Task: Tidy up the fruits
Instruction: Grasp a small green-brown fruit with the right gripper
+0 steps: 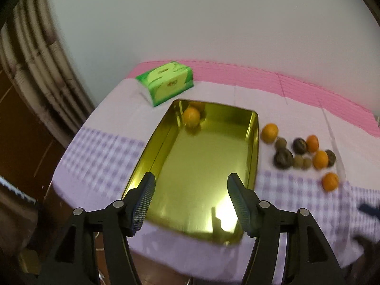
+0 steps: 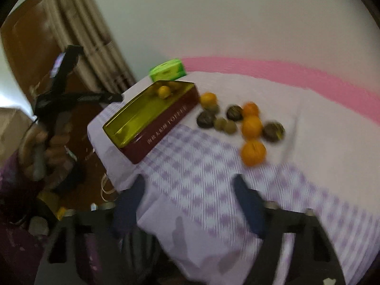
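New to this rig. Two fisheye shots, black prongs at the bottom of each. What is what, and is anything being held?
No robot: a person holds a two-finger gripper in each hand, each with a forward-looking camera. The left gripper hovers open over a shiny gold rectangular tin containing one orange fruit. The blurred right gripper, also open, faces the loose pile of orange fruits and dark round fruits on the purple checked tablecloth. A green tissue pack sits behind the tin. Nothing is held.

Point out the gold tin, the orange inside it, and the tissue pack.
gold tin (image 1: 201,178): left wrist view, bare floor.
orange (image 1: 191,116): left wrist view, middle of peel.
tissue pack (image 1: 166,83): left wrist view, front face.
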The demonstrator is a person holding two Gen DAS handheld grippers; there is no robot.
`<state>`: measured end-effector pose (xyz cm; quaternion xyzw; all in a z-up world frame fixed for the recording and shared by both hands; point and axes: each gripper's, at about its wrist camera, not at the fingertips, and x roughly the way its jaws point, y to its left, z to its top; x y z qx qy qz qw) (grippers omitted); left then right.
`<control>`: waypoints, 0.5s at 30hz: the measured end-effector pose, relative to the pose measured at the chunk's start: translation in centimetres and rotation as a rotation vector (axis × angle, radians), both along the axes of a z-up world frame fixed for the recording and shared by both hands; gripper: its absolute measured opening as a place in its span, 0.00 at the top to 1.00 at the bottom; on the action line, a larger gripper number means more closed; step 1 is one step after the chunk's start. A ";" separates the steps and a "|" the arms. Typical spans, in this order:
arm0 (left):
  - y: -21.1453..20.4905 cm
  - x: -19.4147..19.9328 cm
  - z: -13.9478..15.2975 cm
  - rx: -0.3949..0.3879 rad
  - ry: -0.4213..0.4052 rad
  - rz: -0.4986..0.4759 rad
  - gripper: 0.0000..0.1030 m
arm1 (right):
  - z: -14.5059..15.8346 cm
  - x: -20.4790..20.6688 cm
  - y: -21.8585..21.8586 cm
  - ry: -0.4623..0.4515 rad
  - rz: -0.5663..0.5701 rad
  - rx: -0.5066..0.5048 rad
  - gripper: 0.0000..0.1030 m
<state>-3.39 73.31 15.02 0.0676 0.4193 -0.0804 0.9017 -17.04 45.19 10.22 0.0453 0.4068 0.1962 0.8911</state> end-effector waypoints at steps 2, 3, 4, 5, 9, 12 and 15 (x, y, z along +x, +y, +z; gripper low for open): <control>0.1 -2.0 -0.2 -0.020 -0.019 0.040 0.37 | -0.2 2.7 0.8 0.016 0.048 -0.033 0.59; -0.1 -3.1 -0.6 -0.036 -0.024 0.069 0.37 | -0.2 3.7 0.9 0.022 0.062 -0.040 0.59; 0.1 -3.7 -0.9 -0.049 -0.029 0.085 0.37 | -0.4 4.9 1.1 0.029 0.072 -0.044 0.59; -0.1 -4.5 -1.3 -0.055 -0.039 0.102 0.37 | -0.6 6.4 1.3 0.042 0.081 -0.056 0.59; -1.6 -5.3 -2.9 -0.015 -0.066 0.122 0.37 | -1.6 10.7 2.8 0.067 0.131 -0.191 0.59; -1.7 -6.3 -3.9 0.002 -0.049 0.133 0.37 | -2.7 12.5 3.3 0.103 0.170 -0.259 0.59; -1.4 -6.7 -4.1 -0.021 -0.029 0.129 0.37 | -3.4 14.0 3.5 0.117 0.190 -0.329 0.59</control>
